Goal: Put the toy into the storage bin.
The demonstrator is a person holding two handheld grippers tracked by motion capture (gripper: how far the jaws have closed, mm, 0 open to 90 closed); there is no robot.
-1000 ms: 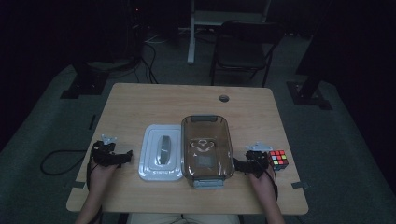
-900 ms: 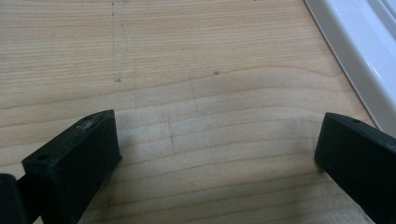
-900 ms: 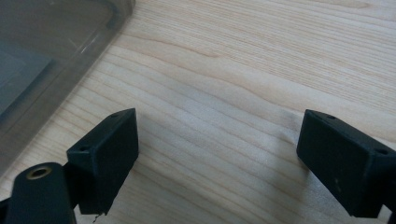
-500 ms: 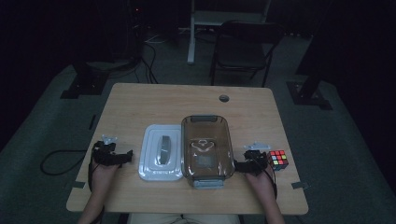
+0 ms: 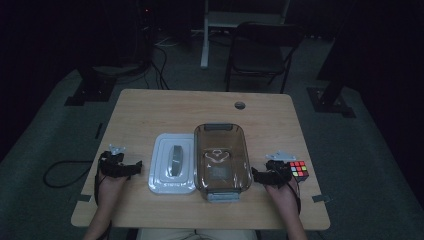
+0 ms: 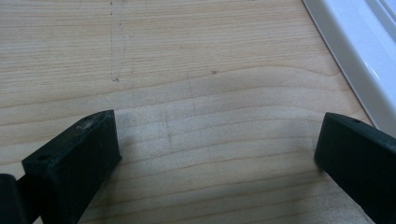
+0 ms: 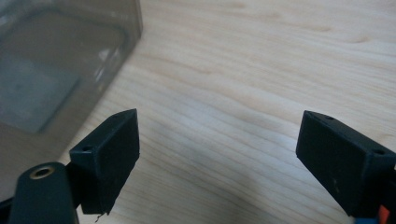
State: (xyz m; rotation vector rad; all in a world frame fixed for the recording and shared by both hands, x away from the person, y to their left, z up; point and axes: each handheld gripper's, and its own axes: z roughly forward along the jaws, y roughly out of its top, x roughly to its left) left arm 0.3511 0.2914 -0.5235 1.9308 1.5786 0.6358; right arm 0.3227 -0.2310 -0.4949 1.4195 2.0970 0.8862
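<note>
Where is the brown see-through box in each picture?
High view: the brown box sits in the middle of the table, right of the white lid.
Left gripper view: no box here; the white lid's rim crosses the top right corner.
Right gripper view: the box fills the top left corner.
Shared landmark: the light wooden table.

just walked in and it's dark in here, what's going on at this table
A person sits at a wooden table with a two-jaw gripper in each hand. The left gripper rests beside a white lid, jaws wide apart over bare wood. The right gripper sits by a brown see-through container, open with nothing between its jaws, which have just been closing a little. A colour cube lies just behind the right hand. Nothing is held; lid and container lie side by side.
</note>
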